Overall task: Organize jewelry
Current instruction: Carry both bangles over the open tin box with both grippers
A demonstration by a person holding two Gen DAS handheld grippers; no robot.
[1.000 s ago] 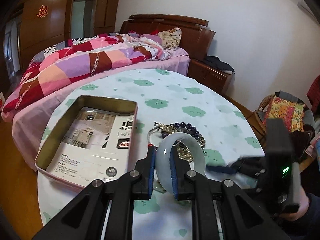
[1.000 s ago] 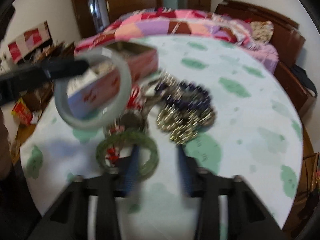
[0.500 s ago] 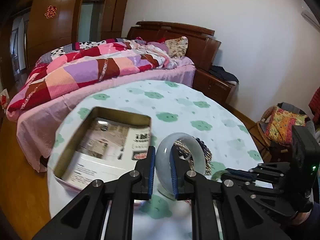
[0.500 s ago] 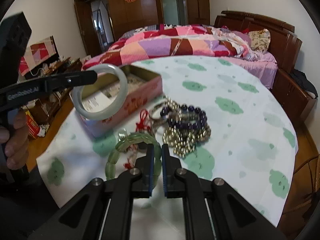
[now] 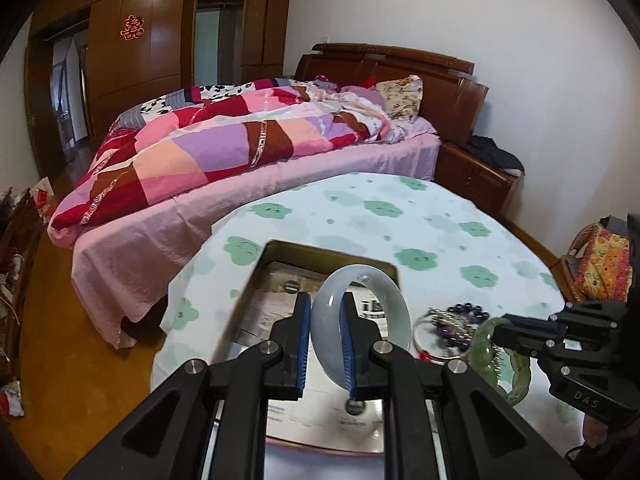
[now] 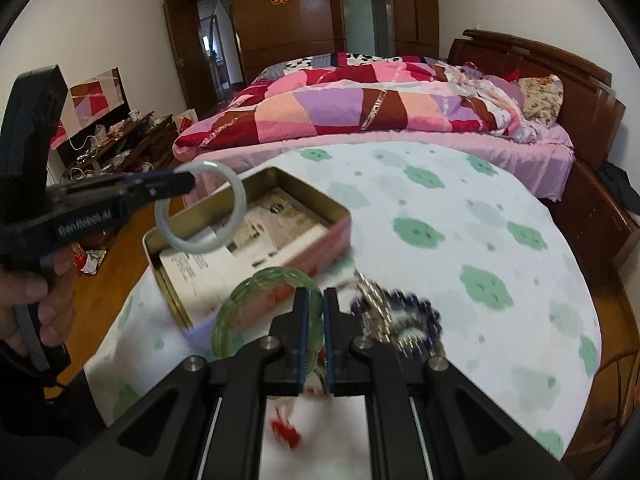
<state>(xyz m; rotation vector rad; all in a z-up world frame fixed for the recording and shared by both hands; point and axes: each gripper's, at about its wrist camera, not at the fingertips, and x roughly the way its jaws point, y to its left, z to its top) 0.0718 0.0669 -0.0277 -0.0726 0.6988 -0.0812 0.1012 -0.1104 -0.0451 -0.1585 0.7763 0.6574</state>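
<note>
Lying beside the open tin, loose bracelets crowd the tablecloth.

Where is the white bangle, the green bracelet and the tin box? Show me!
white bangle (image 5: pixel 400 312), left wrist view, on its right-hand rim.
green bracelet (image 6: pixel 256 284), right wrist view, on its upper-left beads.
tin box (image 6: pixel 304 194), right wrist view, on its far metal rim.

Tin on table, bed behind
</note>
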